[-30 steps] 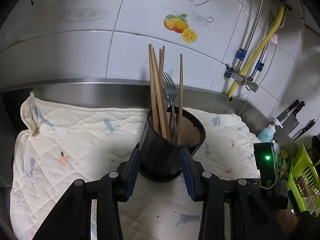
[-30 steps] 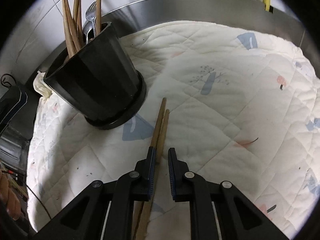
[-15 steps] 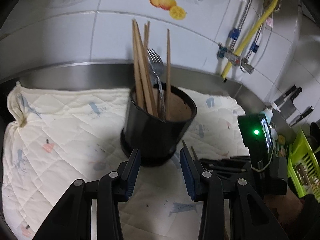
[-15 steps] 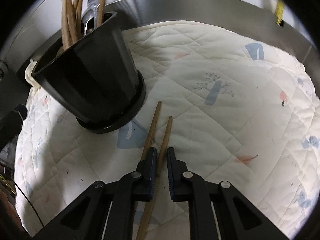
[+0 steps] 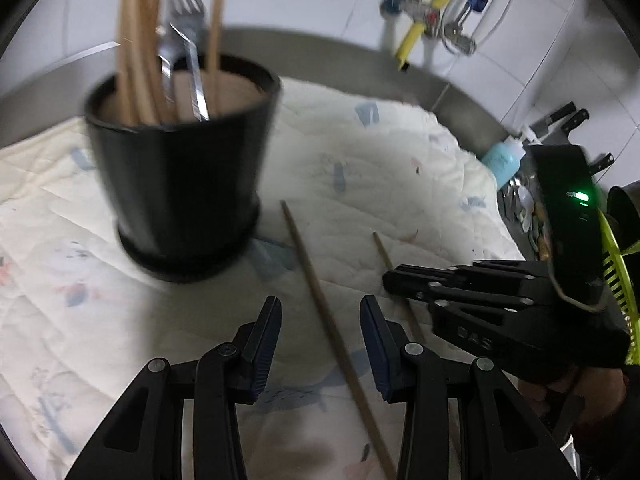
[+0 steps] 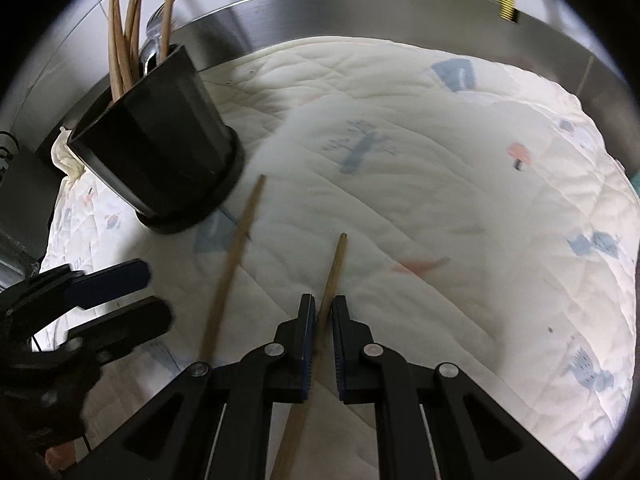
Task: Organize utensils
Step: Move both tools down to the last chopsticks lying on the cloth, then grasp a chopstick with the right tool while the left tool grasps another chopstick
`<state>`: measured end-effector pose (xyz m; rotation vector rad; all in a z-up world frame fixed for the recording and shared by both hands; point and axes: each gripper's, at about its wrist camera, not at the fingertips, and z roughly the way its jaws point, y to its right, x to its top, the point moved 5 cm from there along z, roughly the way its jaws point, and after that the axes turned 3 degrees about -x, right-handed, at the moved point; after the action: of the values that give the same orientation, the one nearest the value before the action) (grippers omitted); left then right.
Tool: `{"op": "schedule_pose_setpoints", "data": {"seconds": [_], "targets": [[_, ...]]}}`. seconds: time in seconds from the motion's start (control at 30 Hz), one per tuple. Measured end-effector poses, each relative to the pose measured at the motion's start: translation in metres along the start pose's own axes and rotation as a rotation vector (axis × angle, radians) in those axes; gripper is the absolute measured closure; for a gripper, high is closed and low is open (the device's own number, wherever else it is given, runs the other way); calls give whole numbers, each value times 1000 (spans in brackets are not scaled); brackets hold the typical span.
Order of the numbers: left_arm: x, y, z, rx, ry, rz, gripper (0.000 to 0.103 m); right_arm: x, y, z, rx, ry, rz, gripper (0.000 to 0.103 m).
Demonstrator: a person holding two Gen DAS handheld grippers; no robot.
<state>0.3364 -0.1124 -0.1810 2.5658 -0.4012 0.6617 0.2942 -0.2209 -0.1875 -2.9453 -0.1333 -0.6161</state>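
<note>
Standing in the black utensil pot (image 5: 176, 184) already are several chopsticks and a fork (image 5: 188, 44); two chopsticks remain on the quilted cloth (image 6: 440, 160). The right claw (image 6: 320, 320) pinches one chopstick (image 6: 334, 268), tip pointing away from it. The left claw (image 5: 320, 336) stands open astride the other chopstick (image 5: 316, 292), which slants toward the pot

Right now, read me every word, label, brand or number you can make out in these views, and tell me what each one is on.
"OAS" or "DAS": raised letters on the side of the right gripper; the first letter is unclear.
Blue bottle: any label is too small and blurred to read.
Quilted cloth: printed pictures only, no words.
Nothing else readable.
</note>
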Motion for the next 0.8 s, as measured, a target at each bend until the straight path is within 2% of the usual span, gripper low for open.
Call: {"op": "schedule_pose_setpoints", "data": {"seconds": [0.23,0.47,0.8], "targets": [[6,-5,35,5,-70,-72,59,-11,27,-3,17,-3,49,92],[14,-5,47,45,-69,-77,59,-11,30,3,35,0,56,92],[18,5,54,124,-73,-3,61,-13,29,-2,55,6,73,92]]}}
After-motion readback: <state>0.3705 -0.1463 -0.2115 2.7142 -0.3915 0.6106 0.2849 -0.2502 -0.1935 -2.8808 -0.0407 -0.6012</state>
